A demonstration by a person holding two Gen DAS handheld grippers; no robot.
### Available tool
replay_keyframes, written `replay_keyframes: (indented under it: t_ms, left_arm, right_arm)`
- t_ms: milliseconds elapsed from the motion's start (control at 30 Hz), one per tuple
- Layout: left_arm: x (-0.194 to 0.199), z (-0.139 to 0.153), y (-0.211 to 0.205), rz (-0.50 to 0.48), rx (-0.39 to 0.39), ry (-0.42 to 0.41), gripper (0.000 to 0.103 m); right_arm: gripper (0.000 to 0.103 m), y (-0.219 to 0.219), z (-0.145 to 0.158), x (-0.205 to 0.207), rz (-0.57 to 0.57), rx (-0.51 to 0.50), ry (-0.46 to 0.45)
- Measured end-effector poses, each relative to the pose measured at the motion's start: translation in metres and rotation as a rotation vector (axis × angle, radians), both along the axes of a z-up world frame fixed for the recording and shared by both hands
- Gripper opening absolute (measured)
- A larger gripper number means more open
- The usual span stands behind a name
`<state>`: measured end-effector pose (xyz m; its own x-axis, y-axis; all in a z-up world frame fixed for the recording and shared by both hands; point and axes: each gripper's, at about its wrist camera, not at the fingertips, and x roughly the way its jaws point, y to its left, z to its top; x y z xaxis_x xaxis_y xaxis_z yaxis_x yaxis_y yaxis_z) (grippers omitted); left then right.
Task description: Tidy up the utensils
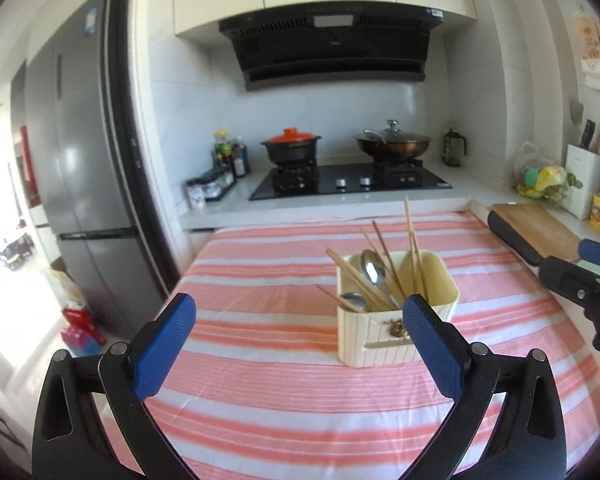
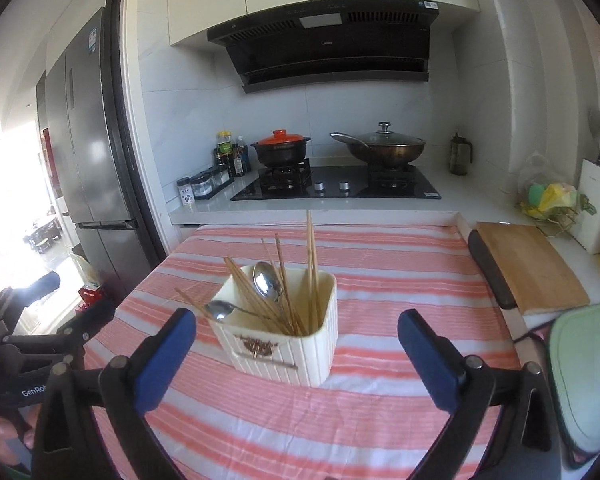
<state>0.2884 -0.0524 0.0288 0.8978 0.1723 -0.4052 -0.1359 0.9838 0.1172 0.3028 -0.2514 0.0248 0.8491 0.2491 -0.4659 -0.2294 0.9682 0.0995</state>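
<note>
On the striped cloth (image 2: pixel 380 420), the holder (image 2: pixel 300 344) stands upright with chopsticks (image 2: pixel 310 264) and two spoons (image 2: pixel 265 280) already inside. Left gripper (image 1: pixel 299 344) and right gripper (image 2: pixel 296 356) are both spread wide and empty, near the holder. Judged complete or nearly so; avoid tipping the holder or brushing the protruding sticks.

Home kitchen; hob (image 2: pixel 336 186), range hood (image 2: pixel 324 44)

Sunlit kitchen, grey fridge (image 1: pixel 88 168)
</note>
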Motion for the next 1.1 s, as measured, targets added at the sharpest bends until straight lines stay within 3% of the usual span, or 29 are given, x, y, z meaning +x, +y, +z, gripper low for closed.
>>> replay_keyframes:
  t_ms: [67, 300, 533, 1100]
  left_arm:
    - [-0.018, 0.001, 0.003, 0.013, 0.009, -0.014, 0.103]
    - [-0.059, 0.0, 0.02, -0.058, -0.111, 0.067, 0.103]
    - [-0.085, 0.003, 0.018, -0.076, -0.103, 0.091, 0.103]
    - [-0.115, 0.015, 0.016, -0.09, -0.102, 0.084, 0.103]
  right_arm:
    - [0.103, 0.0, -0.002, -0.025, -0.022, -0.007, -0.002]
    - [0.103, 0.006, -0.01, -0.089, -0.067, -0.054, -0.008]
    - [0.103, 0.017, -0.007, -0.132, -0.091, -0.079, -0.029]
    - [0.103, 0.038, 0.018, -0.171, -0.057, -0.096, -0.082]
